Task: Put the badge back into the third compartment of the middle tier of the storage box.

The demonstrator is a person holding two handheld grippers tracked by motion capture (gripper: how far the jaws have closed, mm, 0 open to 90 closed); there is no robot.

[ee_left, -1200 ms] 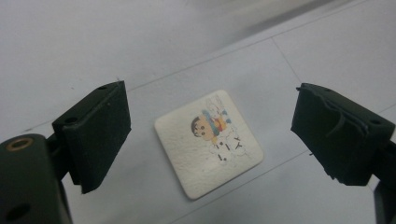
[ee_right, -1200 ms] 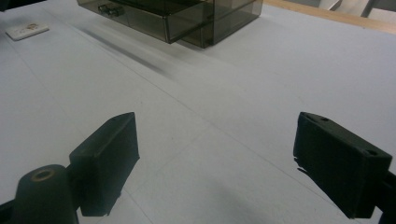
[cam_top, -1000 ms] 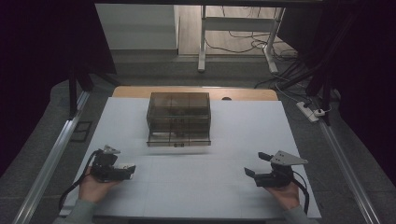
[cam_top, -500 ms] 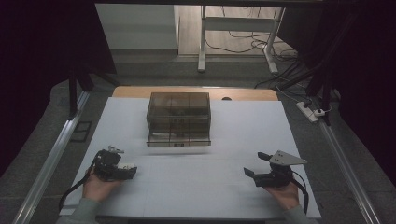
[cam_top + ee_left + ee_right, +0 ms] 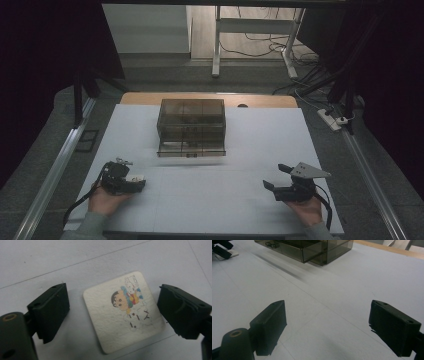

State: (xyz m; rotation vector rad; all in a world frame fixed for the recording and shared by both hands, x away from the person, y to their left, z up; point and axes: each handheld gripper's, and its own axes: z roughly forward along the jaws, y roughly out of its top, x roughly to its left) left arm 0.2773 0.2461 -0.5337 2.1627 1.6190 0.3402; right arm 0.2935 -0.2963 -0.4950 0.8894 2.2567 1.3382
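Between the left gripper's [image 5: 112,312] wide jaws lies a cartoon card [image 5: 123,311]; right gripper [image 5: 337,327] wide too.

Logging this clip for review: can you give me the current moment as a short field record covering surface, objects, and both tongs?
surface: white table cover
box: smoky transparent drawer box at the far middle, bottom drawer pulled out a little
card: small white square card with a cartoon print, flat on the cover
left tongs: open, jaws either side of the card, not touching it
right tongs: open, holding nothing, aimed toward the box
hands: one on each tool at the near edge
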